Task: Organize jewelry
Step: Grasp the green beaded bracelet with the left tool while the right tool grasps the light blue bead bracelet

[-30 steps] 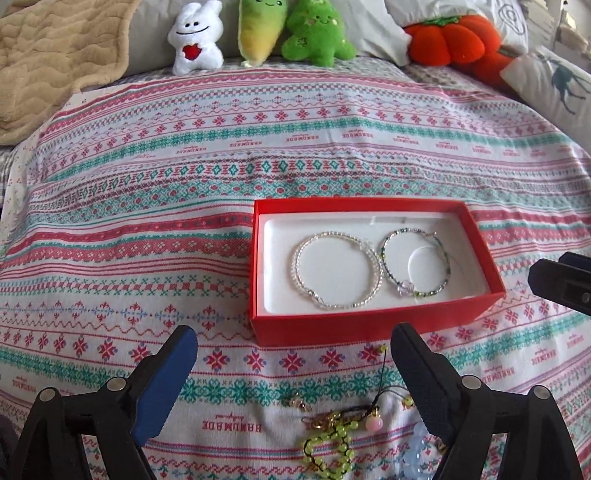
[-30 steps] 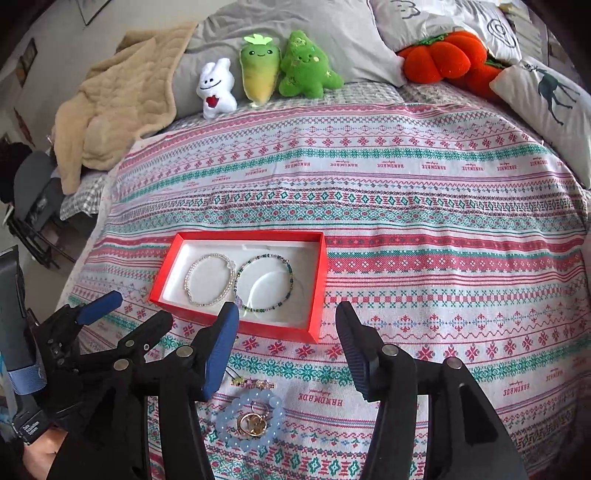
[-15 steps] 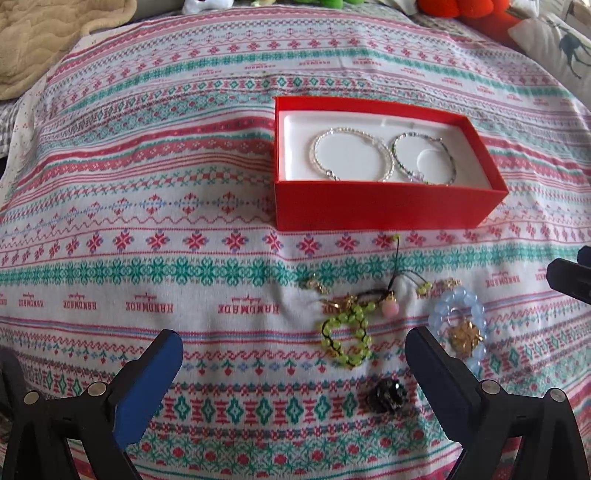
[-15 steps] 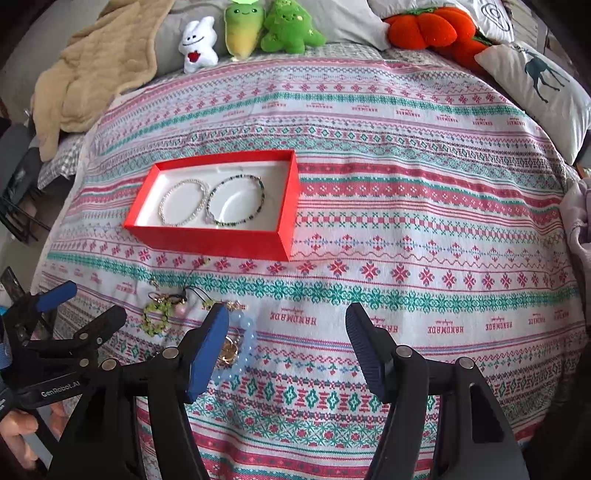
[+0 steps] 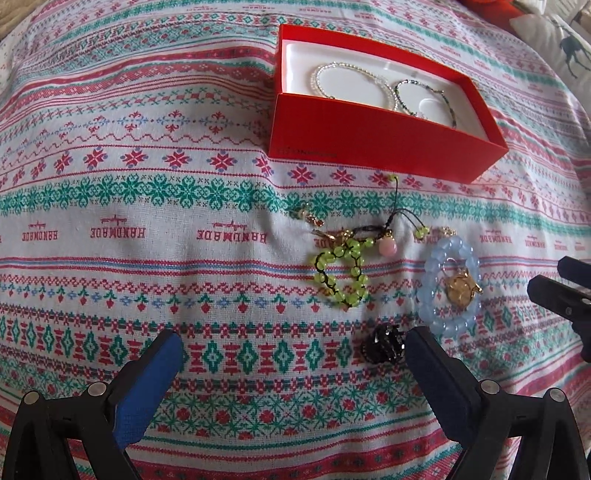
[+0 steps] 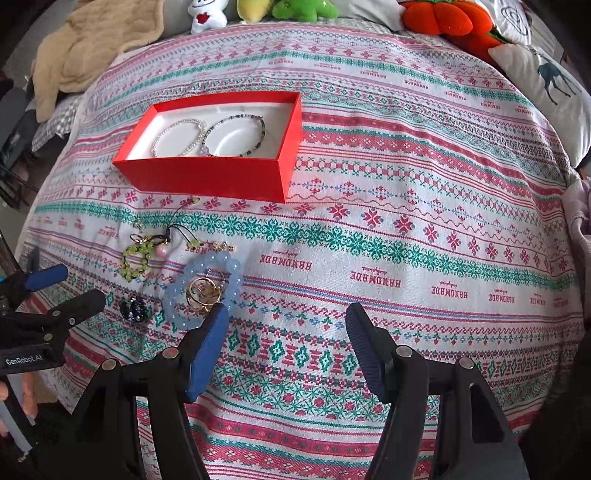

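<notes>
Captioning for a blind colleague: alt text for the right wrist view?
The open right gripper hovers over a patterned bedspread, beside a pale blue bead bracelet. Farther back, an open red box holds two bracelets.

Partly hidden behind the red box's (image 5: 373, 133) near wall: both bracelets. Cut off at top edge: plush toys (image 6: 258, 9). Too small to identify: gold trinkets (image 5: 314, 219).
</notes>
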Demonstrator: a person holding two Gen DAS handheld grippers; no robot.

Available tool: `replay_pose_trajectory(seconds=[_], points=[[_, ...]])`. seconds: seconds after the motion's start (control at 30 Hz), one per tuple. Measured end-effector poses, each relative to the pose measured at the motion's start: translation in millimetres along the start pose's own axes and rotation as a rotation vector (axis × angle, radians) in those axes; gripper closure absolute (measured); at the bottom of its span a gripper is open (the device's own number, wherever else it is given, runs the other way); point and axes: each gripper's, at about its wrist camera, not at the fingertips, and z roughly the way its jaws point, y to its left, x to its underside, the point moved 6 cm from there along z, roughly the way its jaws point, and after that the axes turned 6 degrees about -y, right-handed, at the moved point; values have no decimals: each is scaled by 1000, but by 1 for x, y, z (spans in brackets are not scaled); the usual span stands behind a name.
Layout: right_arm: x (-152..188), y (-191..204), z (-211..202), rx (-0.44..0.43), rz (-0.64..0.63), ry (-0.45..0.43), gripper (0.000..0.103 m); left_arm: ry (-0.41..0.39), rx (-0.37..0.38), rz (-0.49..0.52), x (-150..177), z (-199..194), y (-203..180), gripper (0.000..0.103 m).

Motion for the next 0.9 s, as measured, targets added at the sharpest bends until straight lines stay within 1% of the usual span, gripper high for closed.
replay_pose_trajectory(seconds=[0.1,0.17,0.2,0.27,0.3,0.4,0.47,0.6,0.63,0.67,0.77,0.9], points=[[0,-1,4,0,5,11,34,-8,48,-21,-3,3,-2,16],[-1,-1,6,-1,6,18,34,-12,88,-52,-8,5,-2,29],[-1,0,8,0,5,21,34,-14,105,-67,-10,7,-3,32],[-2,0,10,4,2,25,34,-10,132,-88,-14,11,-5,51],[-2,1,11,5,2,26,34,-6,136,-94,-15,14,-6,53],[-3,2,14,4,2,31,34,-7,130,-103,-17,20,-9,61],[-4,3,15,3,3,34,34,-2,127,-106,-18,25,-11,68],[-5,4,18,2,5,37,34,-4,102,-90,-20,32,-15,76],[-5,4,18,2,6,38,34,-7,92,-85,-21,34,-16,84],[-5,4,18,3,8,38,34,-10,80,-80,-22,34,-16,96],[-9,3,22,6,19,36,34,-26,76,-85,-26,33,-19,96],[-14,4,27,-5,44,36,34,-75,73,-33,-32,17,-25,96]])
